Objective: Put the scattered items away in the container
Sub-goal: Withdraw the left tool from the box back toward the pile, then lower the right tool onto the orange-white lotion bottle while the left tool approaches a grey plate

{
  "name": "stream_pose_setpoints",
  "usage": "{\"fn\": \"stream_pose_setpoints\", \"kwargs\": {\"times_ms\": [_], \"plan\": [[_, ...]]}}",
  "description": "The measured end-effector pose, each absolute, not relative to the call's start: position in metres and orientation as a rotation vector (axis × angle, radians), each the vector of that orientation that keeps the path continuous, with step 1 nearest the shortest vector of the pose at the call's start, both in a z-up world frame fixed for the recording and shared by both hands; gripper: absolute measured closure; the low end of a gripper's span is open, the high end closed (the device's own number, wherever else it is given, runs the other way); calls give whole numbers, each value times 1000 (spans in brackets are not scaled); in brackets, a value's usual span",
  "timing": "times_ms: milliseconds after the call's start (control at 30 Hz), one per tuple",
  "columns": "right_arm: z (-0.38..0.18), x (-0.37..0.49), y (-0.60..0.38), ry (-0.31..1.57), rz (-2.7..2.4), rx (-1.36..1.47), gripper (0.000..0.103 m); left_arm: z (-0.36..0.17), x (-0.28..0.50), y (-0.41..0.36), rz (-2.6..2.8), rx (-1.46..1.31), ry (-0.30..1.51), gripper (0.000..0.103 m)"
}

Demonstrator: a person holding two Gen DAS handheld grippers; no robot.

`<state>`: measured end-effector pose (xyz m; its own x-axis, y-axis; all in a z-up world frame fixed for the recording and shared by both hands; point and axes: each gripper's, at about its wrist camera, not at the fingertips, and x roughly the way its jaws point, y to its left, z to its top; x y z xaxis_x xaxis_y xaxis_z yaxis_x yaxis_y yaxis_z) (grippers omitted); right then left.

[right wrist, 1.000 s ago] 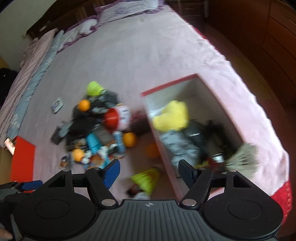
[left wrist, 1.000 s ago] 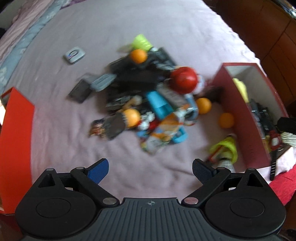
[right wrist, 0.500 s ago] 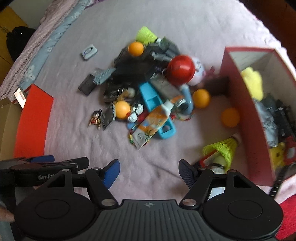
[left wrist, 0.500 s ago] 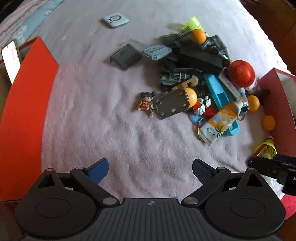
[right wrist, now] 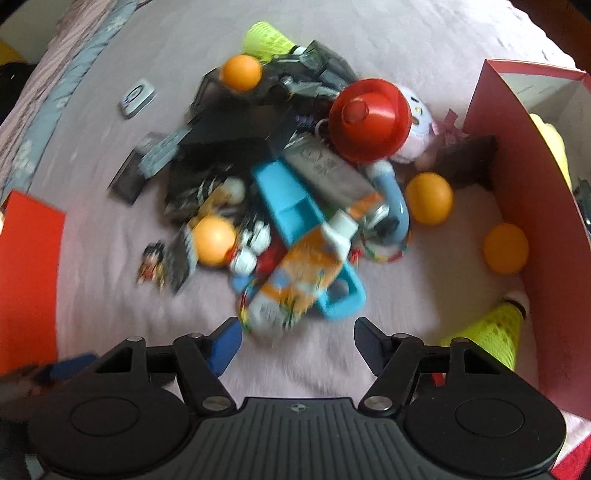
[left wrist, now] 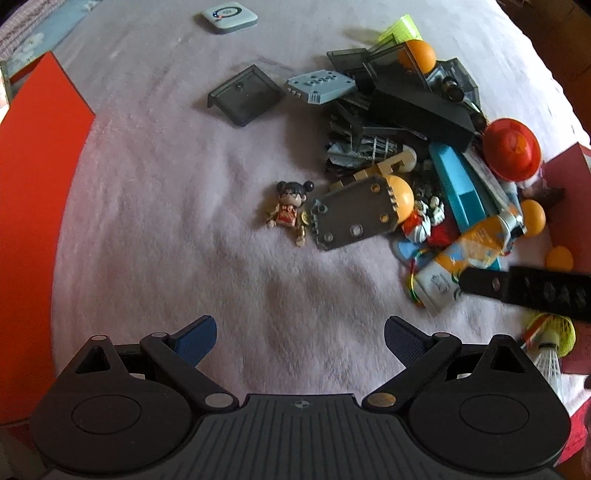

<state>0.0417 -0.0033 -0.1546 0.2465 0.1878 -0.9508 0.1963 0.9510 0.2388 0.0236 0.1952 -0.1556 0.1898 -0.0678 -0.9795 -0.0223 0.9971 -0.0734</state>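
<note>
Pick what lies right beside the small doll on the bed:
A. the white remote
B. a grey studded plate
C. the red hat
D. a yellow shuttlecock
B: in the left wrist view the doll lies against the edge of the grey plate, while the hat, the shuttlecock and the remote all sit well away from it.

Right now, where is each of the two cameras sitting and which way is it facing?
Left wrist: on the left hand-held gripper, looking steeply down at the bed, the small doll and the toy pile; its blue-tipped fingers show, open.
Right wrist: on the right hand-held gripper, looking steeply down at the orange tube and the red box; its fingers show, open, having just narrowed slightly, empty.
Shared: red hat, doll, tube.
</note>
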Motion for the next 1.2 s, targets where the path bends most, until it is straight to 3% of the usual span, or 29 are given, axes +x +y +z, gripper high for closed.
{"fn": "stream_pose_setpoints", "kwargs": {"times_ms": [333,767,900,1033,1200], "plan": [[-183,74,-6,1313,-89,332,35,-160,53,203,-17,-154,1352,5],[-179,57,-23,1284,-61,338,64,-180,102,171,-46,-129,1289,4],[-172,41,-22,1283,-27,341,64,-186,94,169,-73,-85,1285,6],[-161,23,-20,1283,-3,359,64,-195,70,177,-58,13,1350,17],[-154,13,-24,1287,16,383,63,-203,34,206,-28,25,1418,17]]}}
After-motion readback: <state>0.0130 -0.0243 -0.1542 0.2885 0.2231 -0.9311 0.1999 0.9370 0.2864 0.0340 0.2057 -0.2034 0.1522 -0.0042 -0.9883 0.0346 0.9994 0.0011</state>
